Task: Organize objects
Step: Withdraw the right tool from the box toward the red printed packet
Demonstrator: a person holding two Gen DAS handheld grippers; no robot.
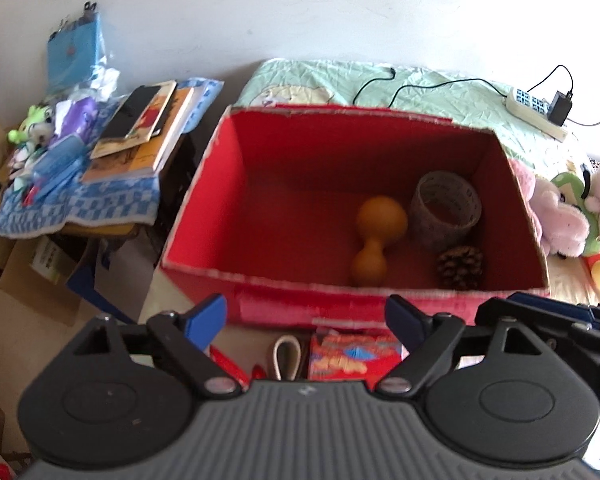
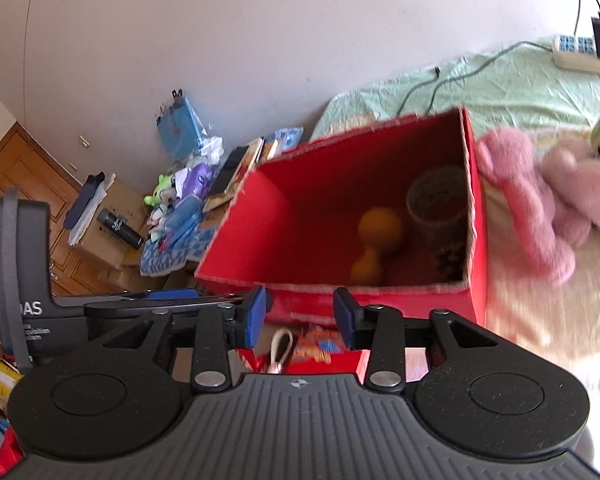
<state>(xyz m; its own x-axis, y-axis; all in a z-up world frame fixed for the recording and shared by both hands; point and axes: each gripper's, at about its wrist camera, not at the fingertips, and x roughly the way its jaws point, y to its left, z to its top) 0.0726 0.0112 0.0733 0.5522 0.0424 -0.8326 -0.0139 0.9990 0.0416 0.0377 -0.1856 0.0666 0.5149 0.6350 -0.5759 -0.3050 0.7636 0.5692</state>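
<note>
Red cardboard box (image 1: 260, 184) on the bed ahead of me, orange gourd (image 1: 374, 236), tape roll (image 1: 446, 208) and pine cone (image 1: 460, 267) inside, pink plush toys (image 1: 560, 216) against its right wall, cluttered surface (image 1: 80, 208) left, my left hand-held gripper (image 1: 306, 322) spread empty, right hand-held gripper (image 2: 300, 316) likewise parted, both low before the near wall.

Both wrist views near, angled down into the shared red box (image 1: 260, 184), right view (image 2: 260, 216) tilted.
</note>
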